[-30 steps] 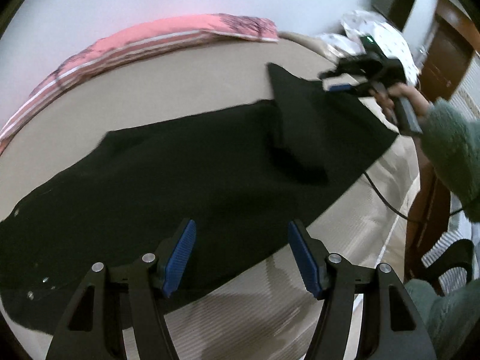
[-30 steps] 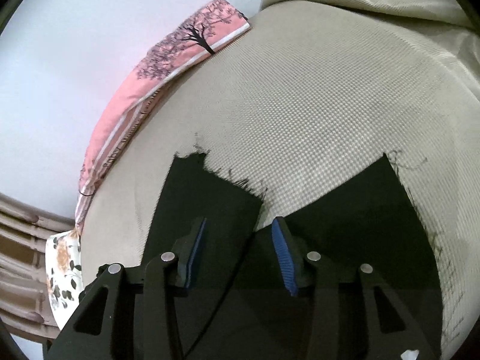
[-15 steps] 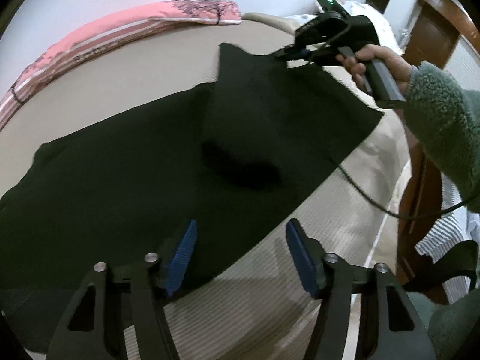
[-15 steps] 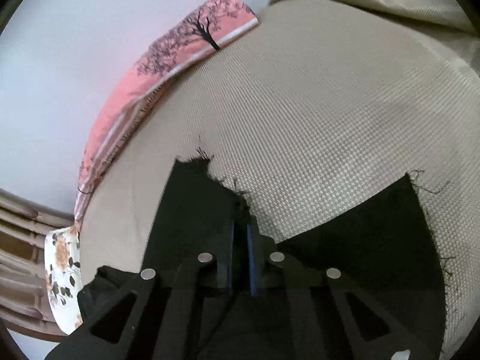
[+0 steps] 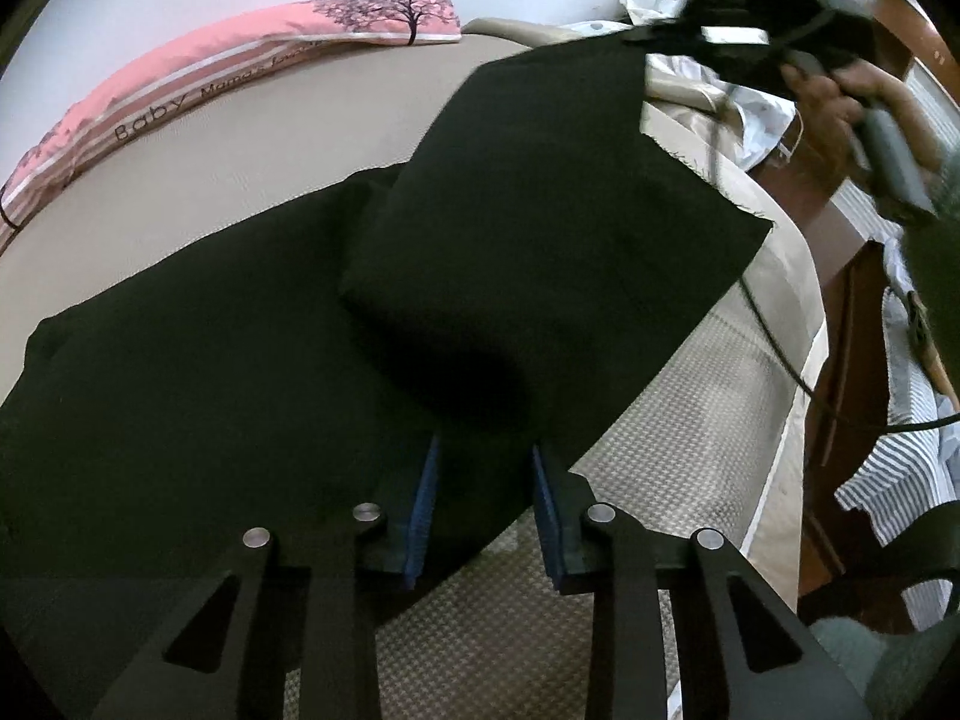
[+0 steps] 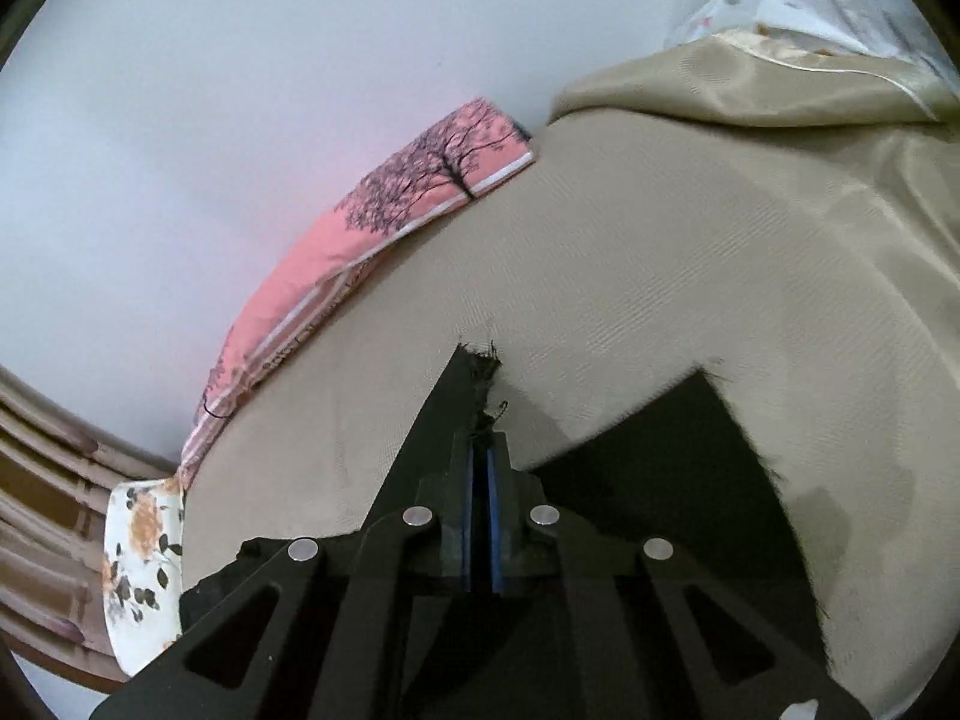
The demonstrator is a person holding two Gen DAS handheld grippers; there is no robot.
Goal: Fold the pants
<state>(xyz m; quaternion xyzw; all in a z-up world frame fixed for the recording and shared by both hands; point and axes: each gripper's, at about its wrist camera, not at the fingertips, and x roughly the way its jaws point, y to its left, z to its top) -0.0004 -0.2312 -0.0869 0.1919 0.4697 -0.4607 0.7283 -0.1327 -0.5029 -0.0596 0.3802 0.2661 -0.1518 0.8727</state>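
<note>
Black pants (image 5: 240, 372) lie spread across a beige bed (image 5: 228, 138). My right gripper (image 6: 480, 462) is shut on the frayed hem of one pant leg (image 6: 465, 390) and holds it lifted above the bed. In the left wrist view that gripper (image 5: 756, 6) is at the top right, with the leg (image 5: 540, 198) hanging from it and draping over the rest of the pants. My left gripper (image 5: 483, 480) is partly closed, its blue pads (image 5: 423, 504) astride the pants' near edge, with a gap still between them. The other leg's hem (image 6: 690, 456) lies flat.
A pink pillow (image 5: 252, 54) with a tree print runs along the wall at the bed's far edge. A satin beige cover (image 6: 780, 78) and white patterned cloth (image 5: 750, 102) are bunched at the bed's right end. A wooden frame (image 5: 840, 300) and a cable (image 5: 774, 336) are at right.
My right gripper shut on the leg hem and lifted it up and over toward the waist. My left gripper moved in over the pants' near edge and its fingers narrowed.
</note>
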